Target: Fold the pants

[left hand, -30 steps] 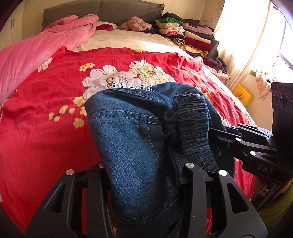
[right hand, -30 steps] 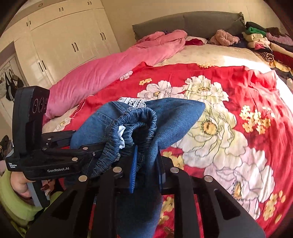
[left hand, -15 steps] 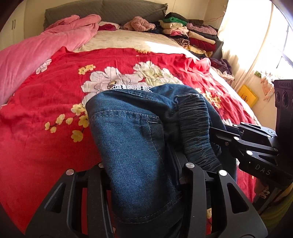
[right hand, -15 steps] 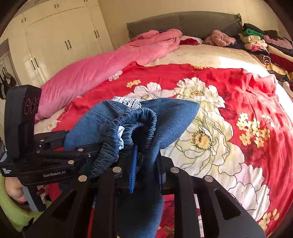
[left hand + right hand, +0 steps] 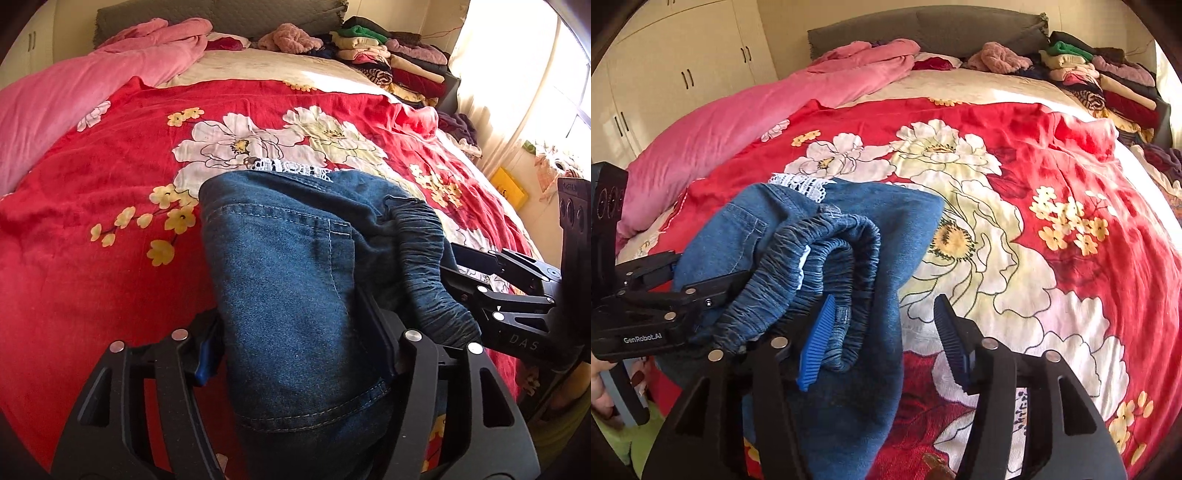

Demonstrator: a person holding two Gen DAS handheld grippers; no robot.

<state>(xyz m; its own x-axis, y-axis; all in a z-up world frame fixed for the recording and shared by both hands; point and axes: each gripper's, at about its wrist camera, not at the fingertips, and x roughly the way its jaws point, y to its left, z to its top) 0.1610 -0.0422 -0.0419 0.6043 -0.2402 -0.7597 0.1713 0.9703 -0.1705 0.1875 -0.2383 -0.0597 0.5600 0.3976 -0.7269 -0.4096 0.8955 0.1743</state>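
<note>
The blue denim pants (image 5: 295, 266) with an elastic waistband (image 5: 827, 254) and white lace trim lie bunched at the near edge of the bed on the red floral cover (image 5: 92, 192). My left gripper (image 5: 295, 343) has denim filling the space between its fingers and grips the fabric. It shows from the side in the right wrist view (image 5: 701, 295). My right gripper (image 5: 882, 339) is open, its fingers spread, the blue left pad (image 5: 816, 343) touching the waistband. It shows at the right in the left wrist view (image 5: 480, 273).
A pink quilt (image 5: 746, 122) lies along the left of the bed. Stacks of folded clothes (image 5: 388, 62) sit at the far right by the grey headboard (image 5: 923, 26). White wardrobes (image 5: 676, 74) stand on the left. A bright window is at the right.
My right gripper has opened and let go of the waistband. The left gripper still holds the denim, and both views have shifted slightly forward over the bed.
</note>
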